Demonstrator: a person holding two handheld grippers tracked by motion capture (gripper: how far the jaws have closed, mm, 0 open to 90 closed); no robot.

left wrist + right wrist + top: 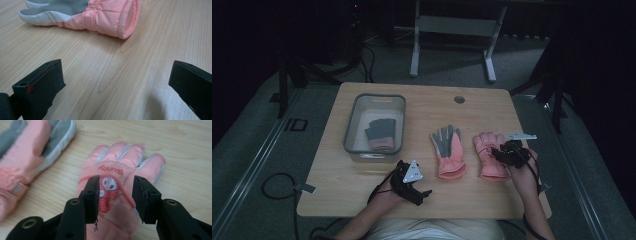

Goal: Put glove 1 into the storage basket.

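Note:
Two pink gloves lie side by side on the wooden table (pixel 422 107). The left glove (pixel 448 150) shows its grey palm; its cuff (pixel 110 17) faces my left gripper. The right glove (pixel 487 150) lies back up, with a cartoon patch (pixel 108 190). My right gripper (pixel 496 151) hovers just over that glove (pixel 120 167), its jaws apart on either side of the patch and not pressing it. My left gripper (pixel 424 194) rests near the table's front edge, its jaws (pixel 117 77) wide open over bare wood.
A grey plastic bin (pixel 357 125) stands at the table's left with a grey glove with a pink cuff (pixel 379 134) inside. A cable hole (pixel 459 99) sits near the far edge. A desk frame (pixel 452 45) stands on the floor beyond.

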